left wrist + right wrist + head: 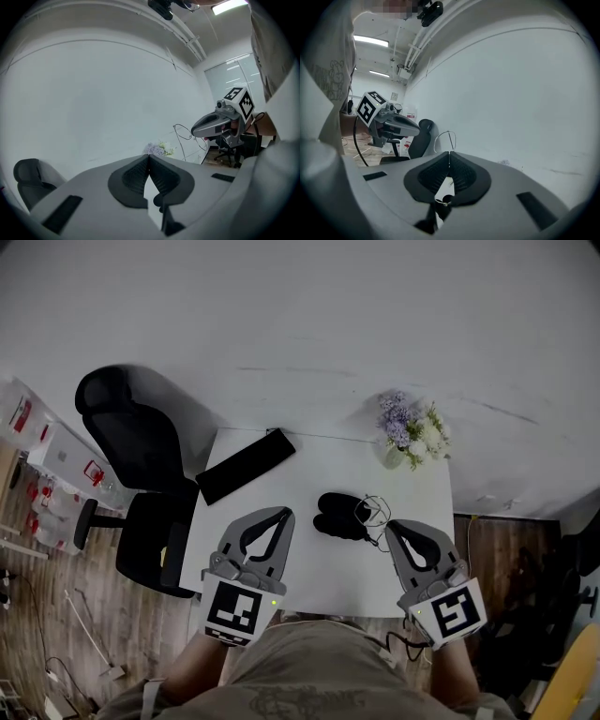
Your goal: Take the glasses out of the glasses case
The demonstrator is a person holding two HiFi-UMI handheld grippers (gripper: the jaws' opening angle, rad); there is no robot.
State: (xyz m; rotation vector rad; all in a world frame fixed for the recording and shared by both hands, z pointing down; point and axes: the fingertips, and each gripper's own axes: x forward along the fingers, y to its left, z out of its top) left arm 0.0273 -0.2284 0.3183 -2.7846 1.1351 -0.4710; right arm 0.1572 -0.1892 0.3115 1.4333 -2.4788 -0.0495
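- The right gripper (390,525) had its two fingers squeezed together on the thin wire of the glasses (372,512). I think it pinched hard because a wire that thin could slip out.
- The glasses hung up off the white table (309,474), just beside the right end of the black glasses case (337,518). One round wire ring stood up above the finger tips.
- The glasses case lay near the middle of the table and looked open. Nothing was holding it.
- The left gripper (286,513) had its fingers together with nothing between them. It hung just left of the case, maybe to stop the case from sliding.
- The flowers (412,430) and a long black thing (246,466) sat at the back of the table, so they were not in the way.
- The job looked almost done. The glasses only needed a safe spot to lie down.
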